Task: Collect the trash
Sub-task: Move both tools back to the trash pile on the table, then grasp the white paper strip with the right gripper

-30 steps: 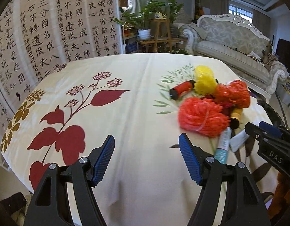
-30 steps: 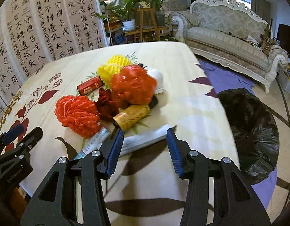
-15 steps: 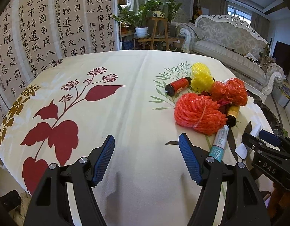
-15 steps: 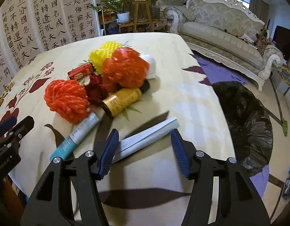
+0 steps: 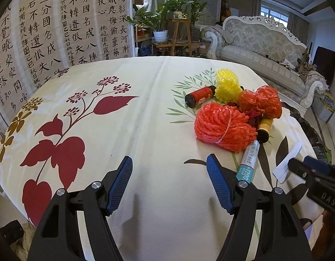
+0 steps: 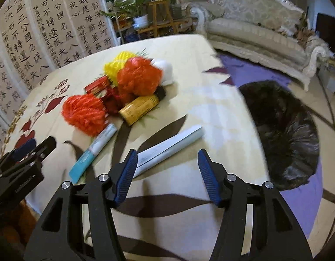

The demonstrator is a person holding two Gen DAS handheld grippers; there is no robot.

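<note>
A pile of trash lies on the floral tablecloth: an orange mesh bundle, a yellow mesh, a second orange mesh ball, a red bottle, a yellow bottle, a teal-and-white tube and a long white strip. My left gripper is open over bare cloth, left of the pile. My right gripper has its jaws closing. They hover over cloth with nothing pressed between them, and the strip's near end is beside the left finger.
A black trash bag stands open on the floor past the table's right edge, on a purple rug. A pale sofa stands behind it. A screen with calligraphy and potted plants are beyond the table.
The right gripper's jaws stand wider than a second ago, and it has drawn back so more of the white strip shows ahead of it. The left gripper has hardly moved.
</note>
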